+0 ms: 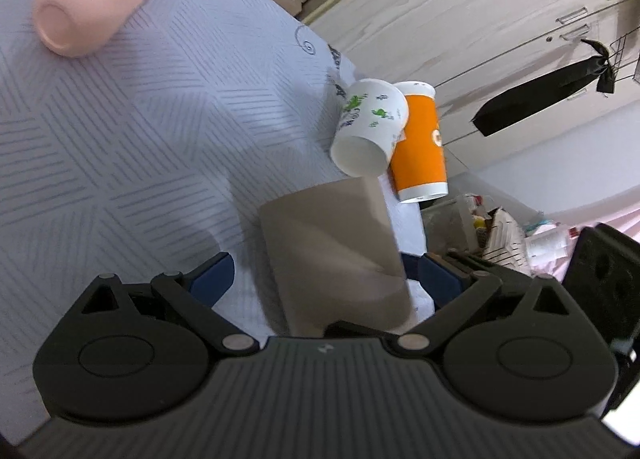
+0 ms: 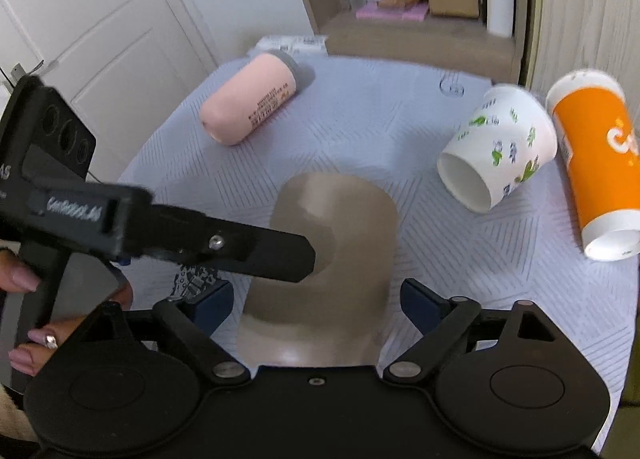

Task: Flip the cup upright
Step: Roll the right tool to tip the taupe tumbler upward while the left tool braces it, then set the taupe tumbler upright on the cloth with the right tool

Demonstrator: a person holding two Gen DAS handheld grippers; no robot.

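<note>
Taupe cup point(image 2: 340, 227) on the pale grey patterned cloth point(image 2: 380, 107), in the middle near both cameras. Narrower, rounded end far from the right wrist camera, wider end close to it; not possible to say surely whether standing upside down or leaning. Seen in both views between the blue-padded fingers.

Right gripper point(image 2: 316, 295) spread wide, one finger on each side of the taupe cup, with a gap to the cup wall on both sides, holding nothing. Left gripper point(image 1: 324, 275) likewise spread apart around the same cup, gripping nothing; the finger at the picture's right just beside the cup wall, the other one further off. In the right wrist view, a black part of the left gripper crossing in front of the cup's left side, held by the left hand point(image 2: 24, 283) with pink nails; touching or not, cannot tell.

Further right on the cloth, a white cup with green prints point(image 2: 500, 147) lying on its side, open mouth toward the camera. Just beside it, an orange cup point(image 2: 592, 163), also lying down. Far left on the cloth, well apart, a pink bottle point(image 2: 250, 97) on its side.
</note>
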